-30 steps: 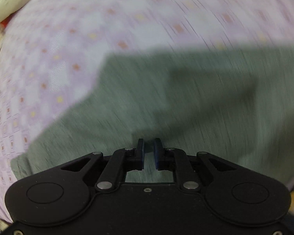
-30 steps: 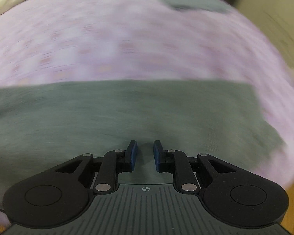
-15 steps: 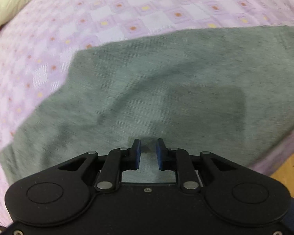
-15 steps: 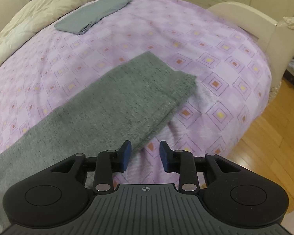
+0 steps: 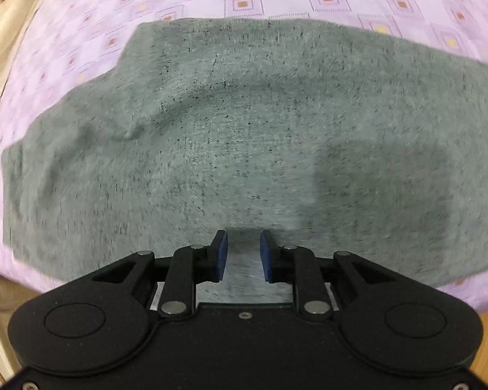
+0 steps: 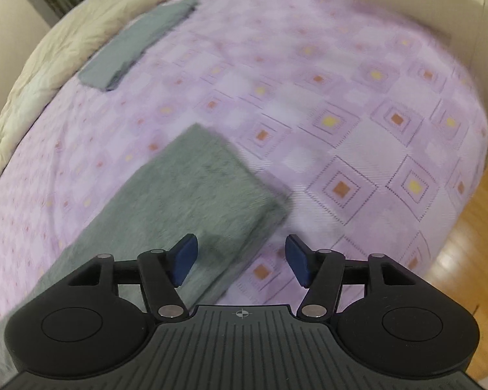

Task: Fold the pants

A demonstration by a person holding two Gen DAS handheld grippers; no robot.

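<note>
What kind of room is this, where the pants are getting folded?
Most likely a bedroom. The grey pants lie on a bed with a purple patterned bedspread, a cream comforter is bunched along its far side, and a cream bed frame stands above a wooden floor.

Left gripper (image 5: 243, 248) points steeply down, blue pads (image 5: 220, 253) a narrow gap apart, jaws just been opening a little, nothing pinched between them. Right gripper (image 6: 240, 258) tilted forward and down, jaws just been opening, now spread wide, blue pads (image 6: 185, 258) far apart, nothing gripped between them.
</note>
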